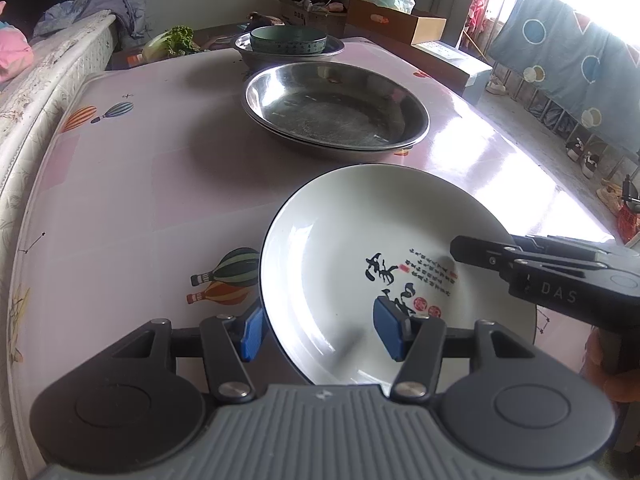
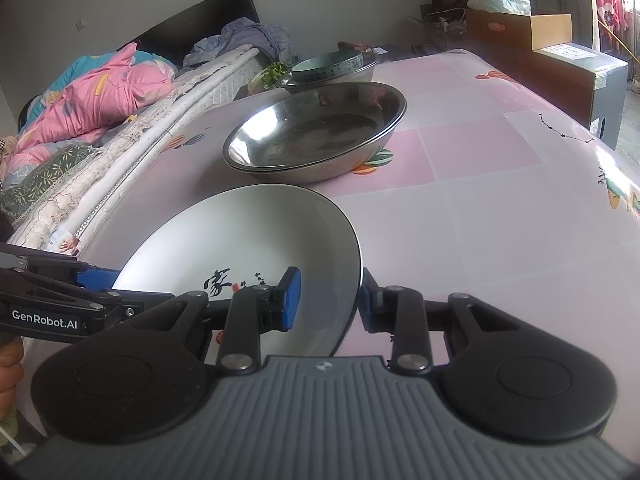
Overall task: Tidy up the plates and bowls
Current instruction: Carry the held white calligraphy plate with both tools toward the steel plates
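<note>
Blue pads of the left gripper (image 1: 318,334) straddled the near left rim of a white plate (image 1: 352,248), one pad outside the rim and the other over the plate's inside; the jaws stood spread, and neither pad plainly pressed on the plate. Opposite it, the right gripper (image 2: 329,300) bracketed the plate's right rim, with one pad over the painted inside and the other just outside the edge. Its jaws were closer together, but whether the pads actually pinched the rim could not be told. Black brush lettering and small red seals marked the plate's inside, and its edge was dark.

That plate sat near the front of a table (image 1: 140,168) covered in a pink cloth printed with balloons. Beyond it, toward the middle of the table, stood two steel basins (image 1: 336,110) nested one in the other. Farther back, a green bowl (image 1: 288,39) rested inside another steel basin (image 1: 334,49). Beside the table on the left lay a bed (image 2: 80,120) with a pink quilt, and cardboard boxes (image 1: 396,20) stood behind the table's far end.
</note>
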A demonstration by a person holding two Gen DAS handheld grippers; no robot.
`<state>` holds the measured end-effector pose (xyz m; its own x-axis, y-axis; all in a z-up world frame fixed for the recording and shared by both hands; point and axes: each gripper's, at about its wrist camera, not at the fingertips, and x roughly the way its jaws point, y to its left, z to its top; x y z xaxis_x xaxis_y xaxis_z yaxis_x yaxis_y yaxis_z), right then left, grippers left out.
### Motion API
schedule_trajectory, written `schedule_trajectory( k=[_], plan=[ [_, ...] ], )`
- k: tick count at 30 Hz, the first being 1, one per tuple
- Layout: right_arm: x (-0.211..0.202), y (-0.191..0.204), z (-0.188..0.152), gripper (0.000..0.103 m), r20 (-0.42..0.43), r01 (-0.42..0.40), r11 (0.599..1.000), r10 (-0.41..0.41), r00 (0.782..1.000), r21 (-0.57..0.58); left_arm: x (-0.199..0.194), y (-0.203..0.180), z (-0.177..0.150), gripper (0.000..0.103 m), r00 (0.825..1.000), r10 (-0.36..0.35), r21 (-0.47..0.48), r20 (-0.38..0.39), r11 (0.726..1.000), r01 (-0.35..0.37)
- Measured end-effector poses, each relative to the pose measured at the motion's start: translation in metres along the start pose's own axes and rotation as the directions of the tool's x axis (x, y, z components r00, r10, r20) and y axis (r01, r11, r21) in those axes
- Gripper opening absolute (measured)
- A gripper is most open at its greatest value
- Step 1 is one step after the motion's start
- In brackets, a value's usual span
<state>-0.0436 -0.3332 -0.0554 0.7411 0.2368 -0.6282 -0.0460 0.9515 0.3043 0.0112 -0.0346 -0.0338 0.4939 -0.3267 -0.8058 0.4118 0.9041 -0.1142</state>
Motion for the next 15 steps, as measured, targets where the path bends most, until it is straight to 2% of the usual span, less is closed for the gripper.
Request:
schedule_trajectory(
  k=[15],
  plan=[
    [-0.0031,-0.0040,0.0011,0.030,0.004,0.006,1.000,-0.006,1.000,0.014,-0.0002,-0.0019,0.0016,0.057,1.000,0.001,0.006,0.003,1.000,-0.001]
  ],
)
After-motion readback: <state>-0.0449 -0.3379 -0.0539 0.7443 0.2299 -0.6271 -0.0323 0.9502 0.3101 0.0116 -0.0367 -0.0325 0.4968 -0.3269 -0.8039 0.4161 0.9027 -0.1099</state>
